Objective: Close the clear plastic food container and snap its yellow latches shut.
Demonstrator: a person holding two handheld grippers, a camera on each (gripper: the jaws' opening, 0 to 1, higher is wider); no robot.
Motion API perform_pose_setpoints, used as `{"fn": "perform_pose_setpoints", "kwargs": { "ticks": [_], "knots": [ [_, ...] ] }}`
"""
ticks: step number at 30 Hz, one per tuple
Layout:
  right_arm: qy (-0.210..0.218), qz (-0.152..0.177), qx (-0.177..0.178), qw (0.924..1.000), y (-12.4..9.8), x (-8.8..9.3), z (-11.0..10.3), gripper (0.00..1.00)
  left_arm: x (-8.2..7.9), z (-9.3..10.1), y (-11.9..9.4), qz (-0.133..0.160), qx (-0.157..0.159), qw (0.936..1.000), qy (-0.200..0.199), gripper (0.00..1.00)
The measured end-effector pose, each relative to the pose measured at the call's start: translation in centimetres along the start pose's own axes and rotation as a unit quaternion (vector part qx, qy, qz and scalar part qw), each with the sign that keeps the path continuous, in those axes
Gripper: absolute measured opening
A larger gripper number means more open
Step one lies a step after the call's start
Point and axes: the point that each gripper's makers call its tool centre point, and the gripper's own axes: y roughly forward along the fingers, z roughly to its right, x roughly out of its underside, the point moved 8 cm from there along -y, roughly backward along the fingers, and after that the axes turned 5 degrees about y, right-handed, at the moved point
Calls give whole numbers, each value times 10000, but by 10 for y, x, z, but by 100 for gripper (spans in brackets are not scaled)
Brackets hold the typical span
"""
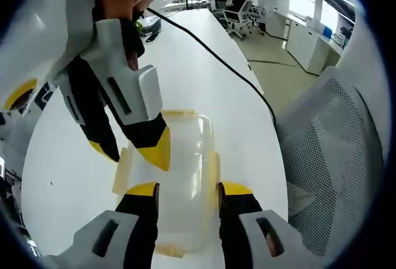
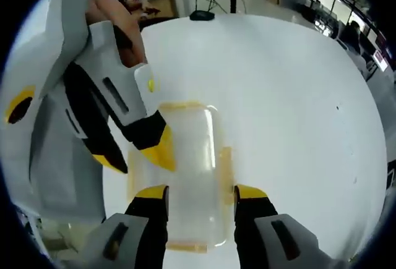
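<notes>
Straddling the clear container (image 1: 182, 176) on the white desk (image 1: 204, 65), left tongs (image 1: 189, 190) and right tongs (image 2: 201, 193) (both spread wide, gripping nothing) meet over its lid

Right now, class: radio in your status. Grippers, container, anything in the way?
Left gripper open, jaws straddling the clear container. Right gripper open, likewise over it. Lid on; yellow latches flared out. Black cable lies beyond on the white table.
</notes>
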Motion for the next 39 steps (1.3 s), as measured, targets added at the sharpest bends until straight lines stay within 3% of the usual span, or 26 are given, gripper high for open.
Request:
{"fn": "perform_pose_setpoints", "kwargs": {
  "ticks": [14, 24, 27, 30, 39],
  "knots": [
    [-229, -251, -457, 9984, 5, -5, 6, 41, -8, 9, 11, -288, -594, 9968, 459, 44],
    [-450, -794, -623, 9939, 11, -15, 6, 39, -8, 10, 13, -350, -669, 9963, 412, 41],
    [-398, -855, -986, 9906, 18, -23, 9, 37, -7, 12, 18, -292, -668, 9971, 206, 38],
    [-437, -1056, -879, 9896, 19, -28, 6, 37, -6, 10, 16, -371, -624, 9968, 322, 37],
    [-355, -870, -914, 9914, 13, -14, 8, 40, -7, 11, 13, -299, -698, 9962, 435, 39]
  ]
}}
